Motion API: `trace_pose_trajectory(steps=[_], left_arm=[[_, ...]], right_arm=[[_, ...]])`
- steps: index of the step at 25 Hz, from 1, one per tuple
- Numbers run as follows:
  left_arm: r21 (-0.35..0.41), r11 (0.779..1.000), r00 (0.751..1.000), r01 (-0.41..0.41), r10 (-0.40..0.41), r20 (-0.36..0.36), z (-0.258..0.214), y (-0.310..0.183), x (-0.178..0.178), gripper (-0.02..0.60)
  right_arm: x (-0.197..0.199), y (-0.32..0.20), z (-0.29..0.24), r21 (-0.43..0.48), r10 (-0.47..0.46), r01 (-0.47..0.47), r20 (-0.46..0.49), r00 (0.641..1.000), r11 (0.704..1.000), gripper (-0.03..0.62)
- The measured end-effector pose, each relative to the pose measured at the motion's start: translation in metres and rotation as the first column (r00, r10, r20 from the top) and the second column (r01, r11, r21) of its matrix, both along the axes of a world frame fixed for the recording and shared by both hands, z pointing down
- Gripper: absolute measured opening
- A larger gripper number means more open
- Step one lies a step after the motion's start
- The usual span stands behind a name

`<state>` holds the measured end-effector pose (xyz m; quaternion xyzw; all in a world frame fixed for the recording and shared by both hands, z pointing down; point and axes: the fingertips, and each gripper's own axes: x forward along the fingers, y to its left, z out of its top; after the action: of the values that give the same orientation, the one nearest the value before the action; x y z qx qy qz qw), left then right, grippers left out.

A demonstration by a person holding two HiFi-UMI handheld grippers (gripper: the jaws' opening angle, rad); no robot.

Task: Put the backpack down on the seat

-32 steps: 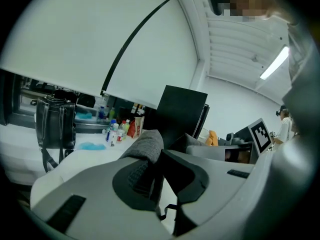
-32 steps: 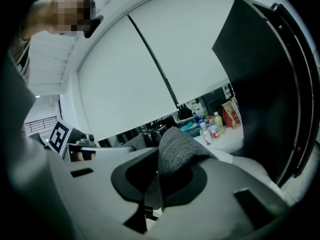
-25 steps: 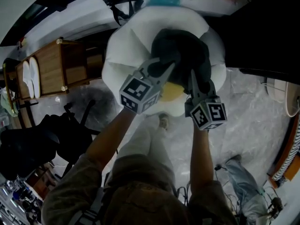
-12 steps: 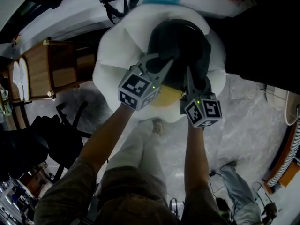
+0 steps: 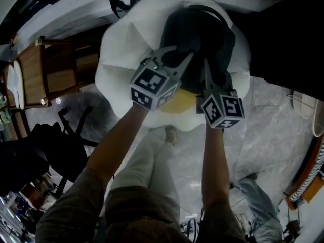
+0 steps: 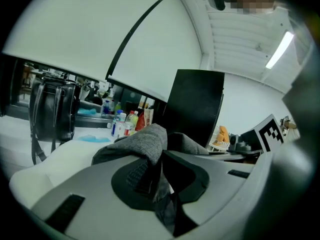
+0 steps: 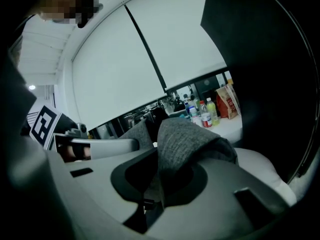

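A dark grey backpack (image 5: 202, 37) lies on the white, petal-shaped seat (image 5: 124, 49) with a yellow middle (image 5: 179, 103). My left gripper (image 5: 183, 51) reaches onto the backpack's near left side. Its jaws pinch a fold of grey fabric (image 6: 145, 139) and are opening slightly, with the fold still between them. My right gripper (image 5: 207, 69) sits at the backpack's near right side, shut on another fold of the same fabric (image 7: 185, 134). In both gripper views the cloth bunches up between the jaws, left gripper (image 6: 159, 159) and right gripper (image 7: 162, 186).
A wooden chair (image 5: 50, 70) stands left of the seat and a black office chair (image 5: 55, 146) is nearer left. Crinkled plastic sheeting (image 5: 263, 135) covers the floor at right. A black bag (image 6: 50, 109) and bottles (image 6: 122, 124) stand on a counter behind the seat.
Both grippers and the backpack have shifted slightly farther over the seat. Both still hold the fabric.
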<state>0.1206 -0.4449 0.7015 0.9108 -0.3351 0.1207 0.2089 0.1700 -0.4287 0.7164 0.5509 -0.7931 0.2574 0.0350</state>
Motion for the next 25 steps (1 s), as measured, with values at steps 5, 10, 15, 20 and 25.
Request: trace_pose_trajectory(steps=[5, 10, 15, 20, 25], left_arm=[[-0.004, 0.999, 0.999, 0.034, -0.034, 0.006, 0.01, 0.002, 0.002, 0.063], [-0.031, 0.998, 0.998, 0.057, -0.055, 0.04, 0.025, 0.013, -0.001, 0.282], [-0.042, 0.993, 0.992, 0.107, -0.104, 0.071, 0.036, 0.022, -0.009, 0.353], [-0.02, 0.991, 0.989, 0.13, -0.129, 0.074, 0.032, 0.032, -0.012, 0.387], [-0.034, 0.993, 0.993, 0.109, -0.107, 0.058, 0.024, 0.047, -0.008, 0.347]], right_arm=[[0.005, 0.005, 0.012, -0.026, 0.016, -0.017, -0.026, 1.0, 1.0, 0.08], [0.02, 0.014, 0.027, -0.07, 0.102, -0.106, -0.057, 0.993, 0.992, 0.249], [0.03, 0.03, 0.036, -0.094, 0.159, -0.167, -0.091, 0.983, 0.981, 0.326], [0.036, 0.043, 0.036, -0.111, 0.193, -0.201, -0.077, 0.978, 0.973, 0.333], [0.022, 0.052, 0.026, -0.113, 0.154, -0.159, -0.047, 0.987, 0.981, 0.318]])
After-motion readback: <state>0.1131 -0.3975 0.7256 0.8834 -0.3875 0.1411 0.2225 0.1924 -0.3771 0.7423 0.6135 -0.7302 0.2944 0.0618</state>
